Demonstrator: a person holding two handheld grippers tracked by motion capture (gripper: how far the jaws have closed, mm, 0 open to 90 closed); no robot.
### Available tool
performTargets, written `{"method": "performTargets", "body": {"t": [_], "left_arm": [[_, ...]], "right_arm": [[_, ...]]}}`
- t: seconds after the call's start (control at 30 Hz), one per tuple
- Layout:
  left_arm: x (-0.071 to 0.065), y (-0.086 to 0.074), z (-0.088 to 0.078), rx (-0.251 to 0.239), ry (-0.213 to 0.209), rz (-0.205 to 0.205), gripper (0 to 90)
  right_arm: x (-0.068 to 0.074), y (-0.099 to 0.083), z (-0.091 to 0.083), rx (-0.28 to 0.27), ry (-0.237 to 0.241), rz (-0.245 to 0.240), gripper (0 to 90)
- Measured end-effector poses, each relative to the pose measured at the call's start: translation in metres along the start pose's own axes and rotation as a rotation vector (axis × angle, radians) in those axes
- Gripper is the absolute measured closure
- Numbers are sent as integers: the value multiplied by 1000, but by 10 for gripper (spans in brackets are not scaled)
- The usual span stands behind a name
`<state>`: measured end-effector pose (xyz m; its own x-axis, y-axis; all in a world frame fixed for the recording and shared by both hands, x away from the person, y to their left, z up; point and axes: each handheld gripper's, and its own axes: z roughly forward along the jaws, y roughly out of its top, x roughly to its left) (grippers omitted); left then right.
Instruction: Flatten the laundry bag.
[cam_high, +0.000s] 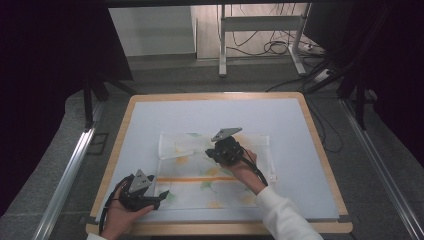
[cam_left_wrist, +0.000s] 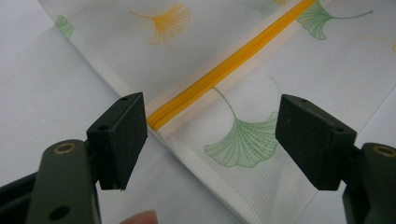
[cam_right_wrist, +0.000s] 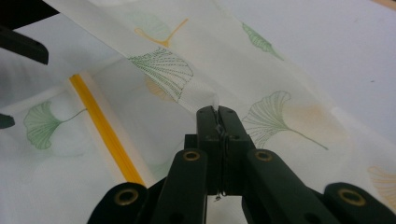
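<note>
Fold step under way: right hand-held gripper (cam_right_wrist: 218, 112) clamped on cloth (cam_high: 215, 192) corner, lifted. Left hand-held gripper (cam_left_wrist: 210, 140) open above near edge beside orange stripe (cam_left_wrist: 224, 70). Next, by judgement: carry corner across, lay flat.

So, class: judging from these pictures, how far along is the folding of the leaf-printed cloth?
Done: part of the white leaf-printed cloth with the orange stripe already lies doubled over near its far left corner. In hand: the right hand-held gripper is shut on a cloth corner, lifting it. Left: the left hand-held gripper stands open over the near edge, gripping nothing; the fold looks unfinished.
</note>
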<state>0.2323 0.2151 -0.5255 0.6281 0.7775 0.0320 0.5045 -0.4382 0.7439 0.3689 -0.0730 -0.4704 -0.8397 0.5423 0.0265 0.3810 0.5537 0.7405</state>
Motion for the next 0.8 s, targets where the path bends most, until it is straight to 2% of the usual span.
{"method": "performTargets", "body": {"t": [0.17,0.3,0.37,0.43,0.5,0.7,0.8], "left_arm": [[0,0,1,6,-5,8,249],[0,0,1,11,-8,10,248],[0,0,1,12,-6,8,248],[0,0,1,8,-5,4,248],[0,0,1,8,-5,3,248],[-1,0,2,13,-5,6,248],[0,0,1,11,-8,-2,248]], "right_arm": [[-9,8,-4,-1,-15,6,884],[-22,15,-5,-6,-22,43,885],[-31,20,-3,10,-33,52,885],[-33,21,-3,10,-34,53,885],[-43,27,1,24,-44,53,885],[-59,35,9,33,-68,47,884],[-74,44,18,50,-87,61,885]]}}
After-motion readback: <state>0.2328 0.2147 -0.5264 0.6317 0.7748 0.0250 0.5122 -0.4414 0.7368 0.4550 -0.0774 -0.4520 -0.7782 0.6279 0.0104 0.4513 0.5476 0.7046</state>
